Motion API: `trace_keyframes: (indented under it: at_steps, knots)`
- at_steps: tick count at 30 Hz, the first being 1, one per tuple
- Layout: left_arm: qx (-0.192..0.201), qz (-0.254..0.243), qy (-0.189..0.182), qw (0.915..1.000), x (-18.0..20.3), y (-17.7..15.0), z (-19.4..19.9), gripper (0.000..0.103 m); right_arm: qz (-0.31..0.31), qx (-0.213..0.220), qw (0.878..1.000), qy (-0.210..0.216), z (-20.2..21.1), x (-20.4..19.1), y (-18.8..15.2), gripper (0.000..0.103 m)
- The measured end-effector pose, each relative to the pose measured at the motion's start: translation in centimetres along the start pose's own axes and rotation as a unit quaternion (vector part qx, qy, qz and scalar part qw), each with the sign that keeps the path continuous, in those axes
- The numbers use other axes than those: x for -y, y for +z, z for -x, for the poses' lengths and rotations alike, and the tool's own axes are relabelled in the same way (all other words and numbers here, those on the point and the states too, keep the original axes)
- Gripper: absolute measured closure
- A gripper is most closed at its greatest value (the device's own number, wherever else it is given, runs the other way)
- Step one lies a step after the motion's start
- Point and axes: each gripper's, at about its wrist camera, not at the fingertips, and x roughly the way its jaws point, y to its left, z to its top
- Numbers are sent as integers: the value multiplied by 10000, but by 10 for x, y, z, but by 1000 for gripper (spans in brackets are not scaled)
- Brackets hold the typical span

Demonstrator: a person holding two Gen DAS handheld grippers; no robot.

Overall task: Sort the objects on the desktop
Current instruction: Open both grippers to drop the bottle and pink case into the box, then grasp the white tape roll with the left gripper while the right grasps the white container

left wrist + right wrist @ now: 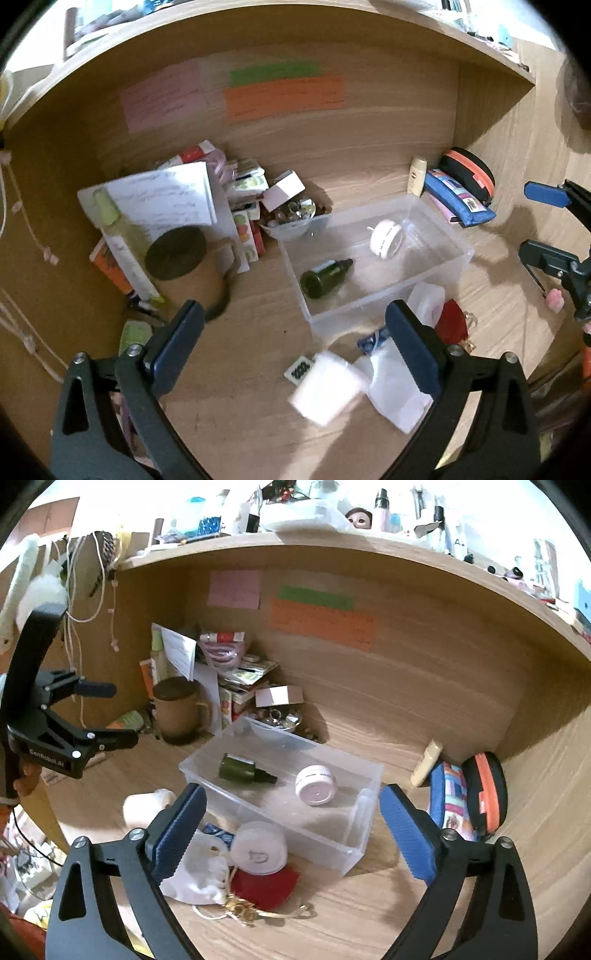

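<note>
Left gripper, marked "GenRobot.AI", and right gripper both spread wide, grasping nothing.

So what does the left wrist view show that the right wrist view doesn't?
Only the left wrist view: a flat white packet and small green tag on the desk. Only the right: the cluttered shelf top and gold trinkets by the red pouch. Both: the clear bin holding a green bottle and pink jar, and both grippers open, left, right.

Dark green bottle, pink jar, clear bin, red pouch
</note>
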Motion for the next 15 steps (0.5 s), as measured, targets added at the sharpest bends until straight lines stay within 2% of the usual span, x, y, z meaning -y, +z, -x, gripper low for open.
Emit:
trace_keyframes:
  at_steps: [3,4,13,15]
  knots:
    - [-21,80,-68,9999,-1,-15,3,3,-109,-25,9999,32,-1,-3,-10,9]
    - [-103,-32,-294,9995,0,-19,4,3,-152,-56,9999,32,-2,-3,-14,9]
    - [-306,287,-357,9985,-1,-61,-10,3,-546,-414,9976,25,-26,-5,-51,9]
    - [-432,238,-528,9974,0,-71,-18,3,-597,-524,9968,10,-35,-5,-59,9]
